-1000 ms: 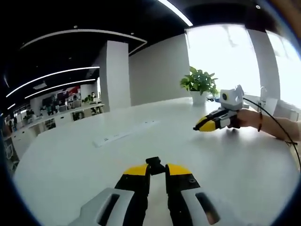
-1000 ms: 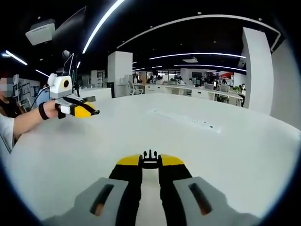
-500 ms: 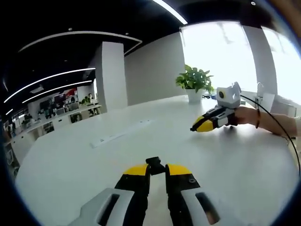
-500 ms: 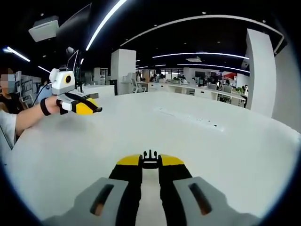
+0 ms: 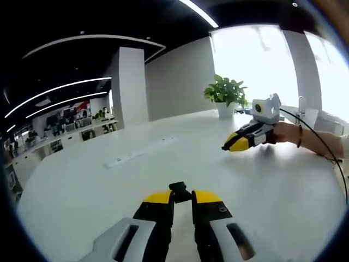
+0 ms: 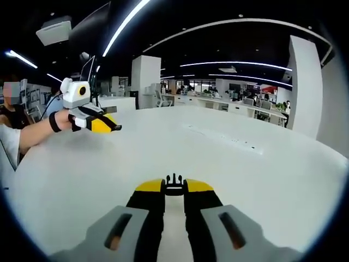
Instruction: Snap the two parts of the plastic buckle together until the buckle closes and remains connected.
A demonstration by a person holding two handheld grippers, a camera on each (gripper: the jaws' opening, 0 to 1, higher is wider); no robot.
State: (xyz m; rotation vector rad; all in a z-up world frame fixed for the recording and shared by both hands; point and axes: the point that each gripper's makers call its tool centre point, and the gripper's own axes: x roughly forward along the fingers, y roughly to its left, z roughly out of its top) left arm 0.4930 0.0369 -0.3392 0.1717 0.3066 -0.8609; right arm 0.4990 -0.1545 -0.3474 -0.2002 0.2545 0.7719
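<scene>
Between each gripper's jaws, buckle half (image 5: 180, 191)

Open-plan office: desk rows (image 6: 240, 103), ceiling strip-lights (image 6: 122, 24).

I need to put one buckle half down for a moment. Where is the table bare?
The white table is bare nearly everywhere: between the left gripper and the flat strip, and between both grippers. It is busier near the potted plant behind the right gripper.
</scene>
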